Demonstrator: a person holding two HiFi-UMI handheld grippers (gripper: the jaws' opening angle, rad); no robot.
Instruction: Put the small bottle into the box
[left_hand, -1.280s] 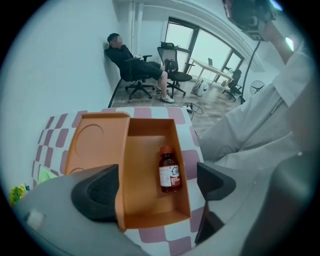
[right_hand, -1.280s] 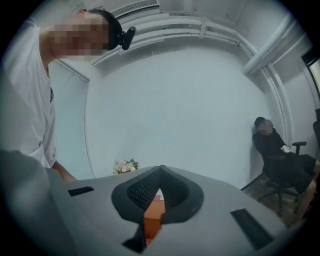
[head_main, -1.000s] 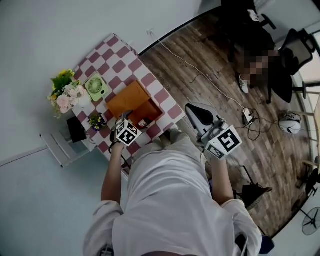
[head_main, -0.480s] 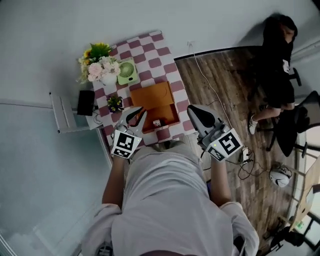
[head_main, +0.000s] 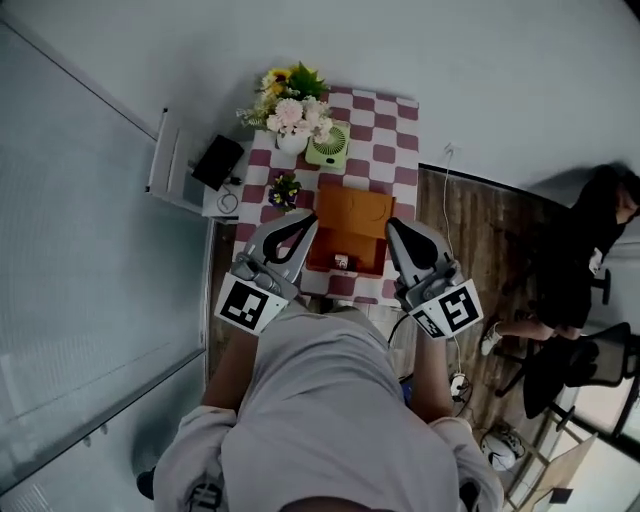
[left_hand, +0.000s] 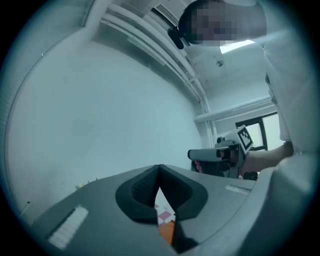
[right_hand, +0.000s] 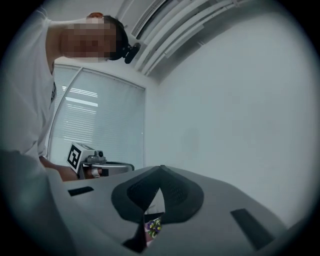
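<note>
Already boxed, both tools shut

Down on the checkered table (head_main: 405, 115), spotting the small bottle (head_main: 341, 262) as a pale speck inside the open orange box (head_main: 355, 215), close to its near wall. Holding the left gripper (head_main: 308, 222) and the right gripper (head_main: 393, 228) over the table's near edge, flanking the box on either side, clear of the bottle. Finding both pairs of jaws pressed together at the tips, with nothing clamped between. Beyond the box, noting a green fan (head_main: 327, 150), a vase of flowers (head_main: 290, 112) and a small potted plant (head_main: 285, 188).
</note>
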